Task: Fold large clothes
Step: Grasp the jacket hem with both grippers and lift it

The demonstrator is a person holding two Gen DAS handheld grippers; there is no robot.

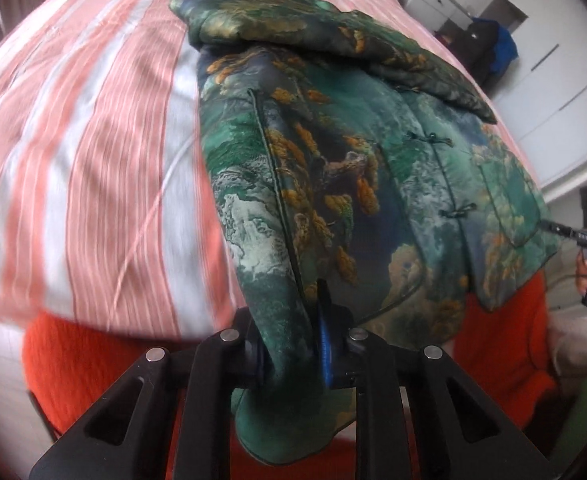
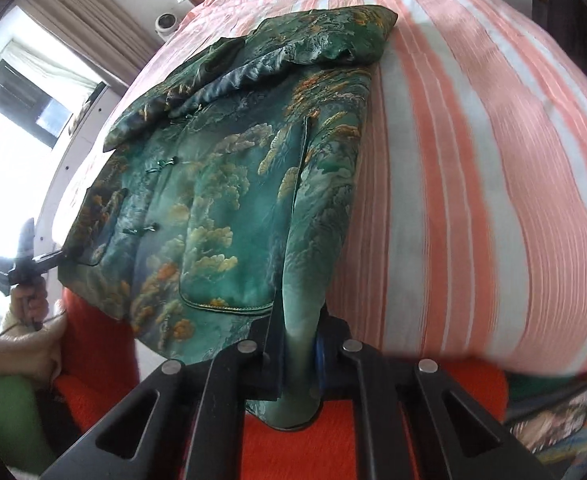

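Left wrist view has the left gripper clenched on the green jacket's hem corner at six o'clock, the right gripper likewise clamping the opposite corner, probably to fold it up across the striped bed.

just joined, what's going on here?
A person is folding a green jacket on a striped bed. The left gripper and the right gripper are each shut on a bottom corner of the jacket at the near edge. Both sleeves are already folded across the chest. The hem fold has not been made yet.
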